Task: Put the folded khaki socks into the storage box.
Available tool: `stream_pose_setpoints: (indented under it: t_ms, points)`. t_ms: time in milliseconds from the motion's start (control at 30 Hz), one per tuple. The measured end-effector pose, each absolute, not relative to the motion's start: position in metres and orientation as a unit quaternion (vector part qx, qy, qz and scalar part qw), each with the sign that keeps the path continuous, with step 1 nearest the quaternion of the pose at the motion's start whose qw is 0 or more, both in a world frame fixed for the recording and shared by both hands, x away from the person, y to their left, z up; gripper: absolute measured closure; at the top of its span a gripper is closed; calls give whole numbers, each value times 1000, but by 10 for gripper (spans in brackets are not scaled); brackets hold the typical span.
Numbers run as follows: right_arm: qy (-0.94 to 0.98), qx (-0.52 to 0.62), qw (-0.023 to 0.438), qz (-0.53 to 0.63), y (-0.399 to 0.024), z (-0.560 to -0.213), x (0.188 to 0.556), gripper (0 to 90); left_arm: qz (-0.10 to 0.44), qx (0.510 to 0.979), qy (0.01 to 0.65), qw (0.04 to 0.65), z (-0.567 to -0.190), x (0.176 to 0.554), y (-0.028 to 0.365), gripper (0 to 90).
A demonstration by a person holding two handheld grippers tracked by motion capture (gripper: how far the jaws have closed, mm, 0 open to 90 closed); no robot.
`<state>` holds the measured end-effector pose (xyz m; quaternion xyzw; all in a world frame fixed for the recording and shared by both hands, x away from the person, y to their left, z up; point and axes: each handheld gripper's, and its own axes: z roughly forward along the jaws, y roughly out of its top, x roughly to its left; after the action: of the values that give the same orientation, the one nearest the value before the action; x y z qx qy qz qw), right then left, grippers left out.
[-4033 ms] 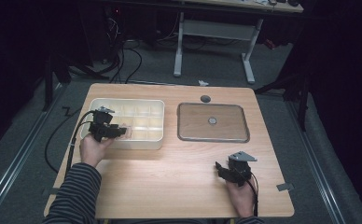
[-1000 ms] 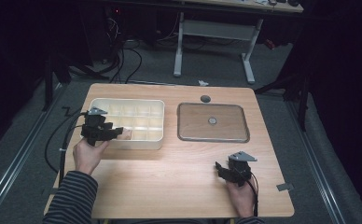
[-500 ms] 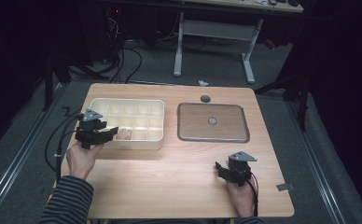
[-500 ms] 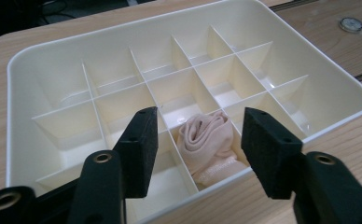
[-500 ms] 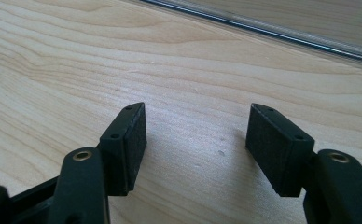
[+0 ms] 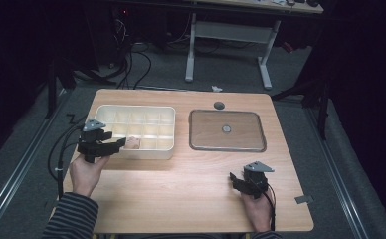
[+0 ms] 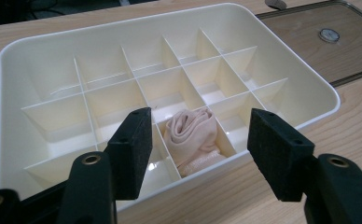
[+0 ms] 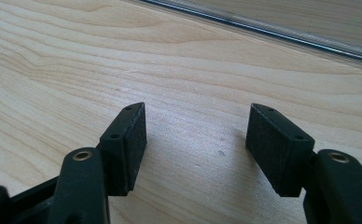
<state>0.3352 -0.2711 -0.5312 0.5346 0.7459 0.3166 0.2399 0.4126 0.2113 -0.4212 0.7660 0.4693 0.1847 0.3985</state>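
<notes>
Cloth [image 7: 195, 135], rolled pale pink, sits in a near-edge cell of the divided tray [image 7: 11, 56]; left gripper [image 7: 200, 149] has just been opening its jaws (nothing between them), likely after release. Right gripper [image 8: 195, 149] rests wide and empty on the worktop [image 8: 53, 70].

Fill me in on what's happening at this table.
A person is sorting a rolled pink cloth into a white divided tray. The cloth sits in a front-row compartment, and the left gripper, whose fingers have just been opening, is open just in front of it, touching nothing. The right gripper rests open over bare table. The clear lid lies beside the tray.
</notes>
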Motion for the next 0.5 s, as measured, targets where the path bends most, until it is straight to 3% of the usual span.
stream_pose_setpoints:
  t_ms: [500]
  points:
    - [746, 535, 239, 317, -271, -531, 335, 383, 191, 766, 462, 404, -419, 399, 210, 412]
